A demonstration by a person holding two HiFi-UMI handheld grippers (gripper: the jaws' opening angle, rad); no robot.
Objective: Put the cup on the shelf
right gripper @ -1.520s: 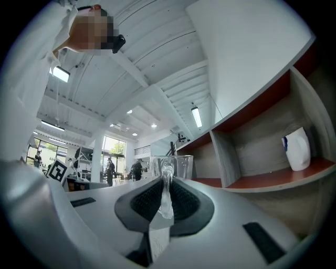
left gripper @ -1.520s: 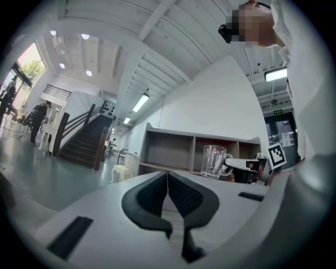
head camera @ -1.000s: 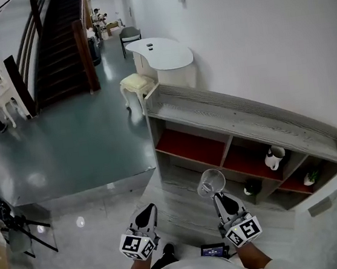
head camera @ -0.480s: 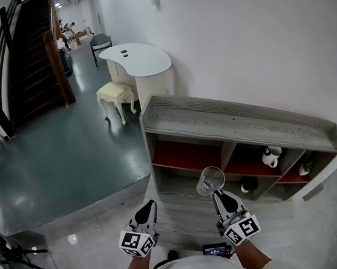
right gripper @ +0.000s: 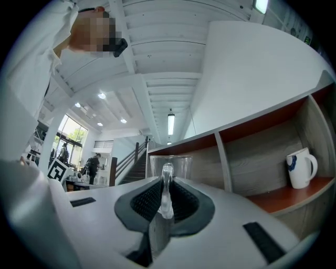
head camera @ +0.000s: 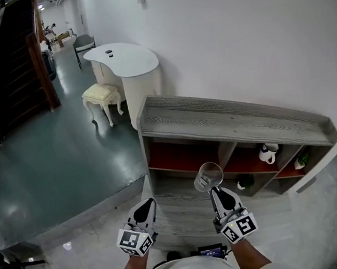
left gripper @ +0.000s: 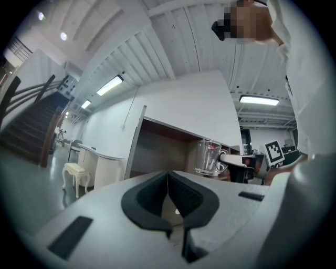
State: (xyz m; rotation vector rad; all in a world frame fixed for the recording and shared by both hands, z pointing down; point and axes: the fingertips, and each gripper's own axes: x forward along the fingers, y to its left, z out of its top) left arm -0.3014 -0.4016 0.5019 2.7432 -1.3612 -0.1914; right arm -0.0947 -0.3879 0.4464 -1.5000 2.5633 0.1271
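Your right gripper [head camera: 214, 192] is clamped on the handle of the cup [head camera: 208, 177], which sits just beyond its tips. The shelf [head camera: 228, 124] lies straight ahead and below. Your left gripper [head camera: 145, 209] rides alongside, closed and empty.

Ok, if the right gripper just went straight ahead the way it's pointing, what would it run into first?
The right gripper holds the glass cup by its handle, so the cup leads. Ahead is the shelf, probably its open compartment left of the divider; depth is unclear.
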